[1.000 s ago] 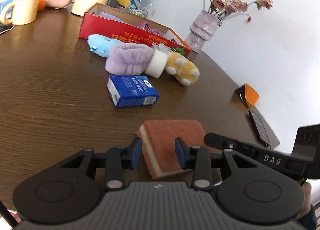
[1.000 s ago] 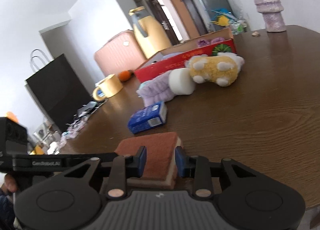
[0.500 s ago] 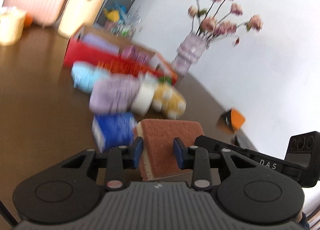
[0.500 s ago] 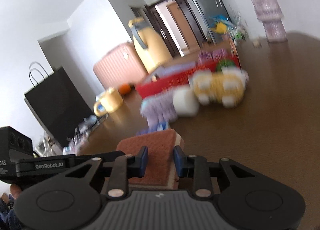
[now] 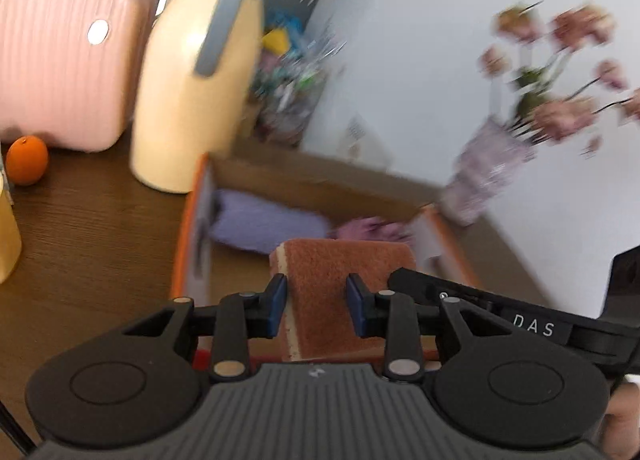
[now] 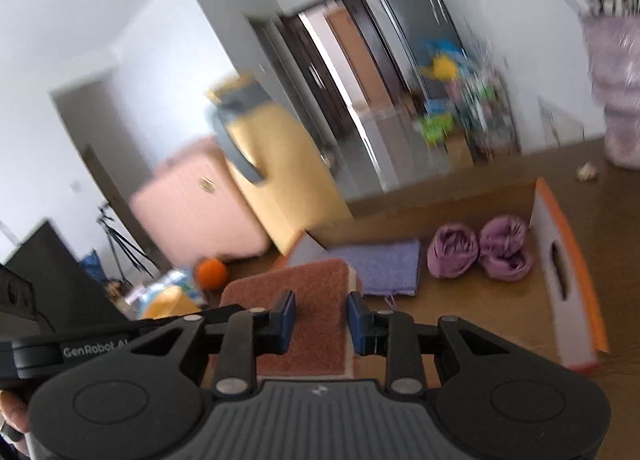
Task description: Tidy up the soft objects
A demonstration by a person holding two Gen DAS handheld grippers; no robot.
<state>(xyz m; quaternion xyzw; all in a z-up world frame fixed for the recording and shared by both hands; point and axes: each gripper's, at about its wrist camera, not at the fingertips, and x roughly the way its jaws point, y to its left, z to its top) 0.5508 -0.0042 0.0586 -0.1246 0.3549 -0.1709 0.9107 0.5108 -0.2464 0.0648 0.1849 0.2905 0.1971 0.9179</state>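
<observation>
A rust-brown sponge [image 5: 340, 272] with a pale yellow underside hangs in the air, gripped from both sides. My left gripper [image 5: 316, 300] is shut on one end and my right gripper [image 6: 320, 320] on the other end of the sponge [image 6: 304, 292]. The sponge hovers over the near edge of an open cardboard box with orange outer walls [image 5: 188, 228] [image 6: 560, 260]. Inside the box lie a flat lilac cloth [image 6: 380, 264] [image 5: 264, 224] and two rolled mauve bundles [image 6: 480, 256]. Both views are motion-blurred.
Behind the box stand a tall yellow jug [image 5: 188, 100] and a pink suitcase [image 5: 68, 60], with an orange fruit [image 5: 26, 160] beside them. A lilac vase of pink flowers [image 5: 488, 176] stands at the box's far right corner. A yellow mug [image 5: 6, 236] sits at the left edge.
Both grippers lifted the sponge off the table and carried it forward, past the blue carton and plush toys, to above the box. The view now looks down into the box.
</observation>
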